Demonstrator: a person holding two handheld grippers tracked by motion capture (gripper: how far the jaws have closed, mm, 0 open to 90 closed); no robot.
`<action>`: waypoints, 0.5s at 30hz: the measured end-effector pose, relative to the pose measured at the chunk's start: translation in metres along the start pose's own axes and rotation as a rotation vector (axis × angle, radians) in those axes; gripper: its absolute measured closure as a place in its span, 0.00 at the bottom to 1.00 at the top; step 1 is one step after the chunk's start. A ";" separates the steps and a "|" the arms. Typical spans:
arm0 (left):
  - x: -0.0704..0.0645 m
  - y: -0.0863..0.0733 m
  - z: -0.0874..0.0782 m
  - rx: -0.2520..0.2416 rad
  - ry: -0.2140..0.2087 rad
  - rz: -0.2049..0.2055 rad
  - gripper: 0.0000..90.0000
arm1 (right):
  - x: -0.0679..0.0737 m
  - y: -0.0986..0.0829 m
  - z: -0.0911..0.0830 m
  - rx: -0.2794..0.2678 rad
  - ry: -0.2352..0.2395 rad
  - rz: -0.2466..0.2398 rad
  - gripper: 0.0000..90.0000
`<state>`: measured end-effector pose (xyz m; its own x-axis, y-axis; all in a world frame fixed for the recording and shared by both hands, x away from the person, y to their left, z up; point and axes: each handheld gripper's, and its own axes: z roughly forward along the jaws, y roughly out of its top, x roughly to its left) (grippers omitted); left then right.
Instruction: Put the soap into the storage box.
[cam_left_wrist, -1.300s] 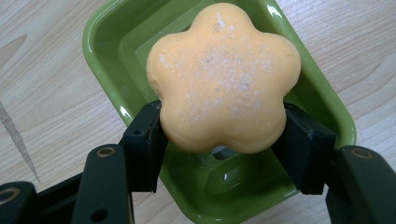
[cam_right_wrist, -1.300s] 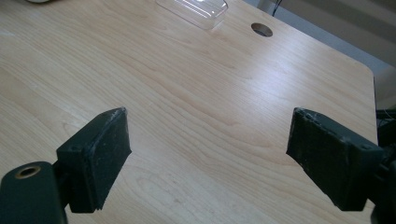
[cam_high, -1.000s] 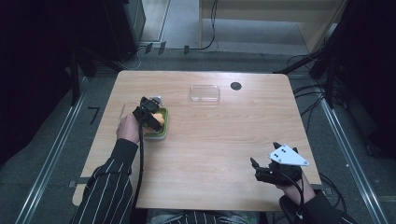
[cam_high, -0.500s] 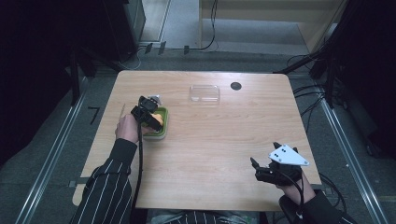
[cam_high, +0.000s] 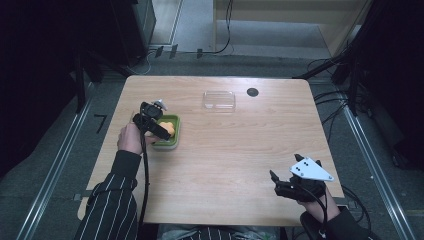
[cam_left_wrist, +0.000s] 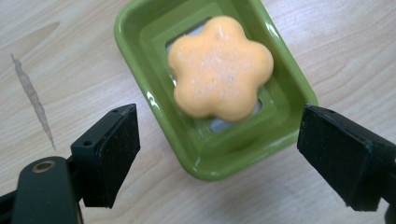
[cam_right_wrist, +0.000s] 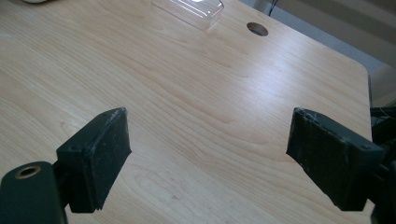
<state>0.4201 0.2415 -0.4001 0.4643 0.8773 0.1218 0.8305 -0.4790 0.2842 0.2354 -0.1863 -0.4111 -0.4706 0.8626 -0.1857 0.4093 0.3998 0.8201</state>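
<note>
Orange, flower-shaped soap (cam_left_wrist: 220, 67) lies in a glossy green plastic dish (cam_left_wrist: 154, 105) on the pale wooden table (cam_high: 240, 150), and I have my left gripper (cam_left_wrist: 217, 149) above it, jaws spread wide and empty, straddling the dish's near end. My right gripper (cam_right_wrist: 210, 158) waits near the table's front right corner, also wide open, holding nothing. The clear plastic lid (cam_high: 219, 100) sits well apart. If I close now, I judge I'd pinch the slick dish wall, and it could skid.

No readable text, label or number appears anywhere
</note>
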 end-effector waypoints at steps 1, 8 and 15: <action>0.000 -0.001 0.000 0.001 -0.004 0.001 0.15 | 0.000 0.000 0.000 -0.001 0.001 -0.004 0.15; -0.004 -0.013 -0.003 0.028 -0.017 0.008 0.08 | -0.001 0.000 0.000 0.000 0.002 0.002 0.15; -0.012 -0.028 -0.008 0.041 -0.022 0.027 0.05 | -0.001 0.000 0.000 -0.002 0.003 0.001 0.15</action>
<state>0.3890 0.2445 -0.4018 0.4930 0.8633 0.1077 0.8292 -0.5037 0.2422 0.2358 -0.1869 -0.4110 -0.4728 0.8620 -0.1830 0.4082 0.3982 0.8215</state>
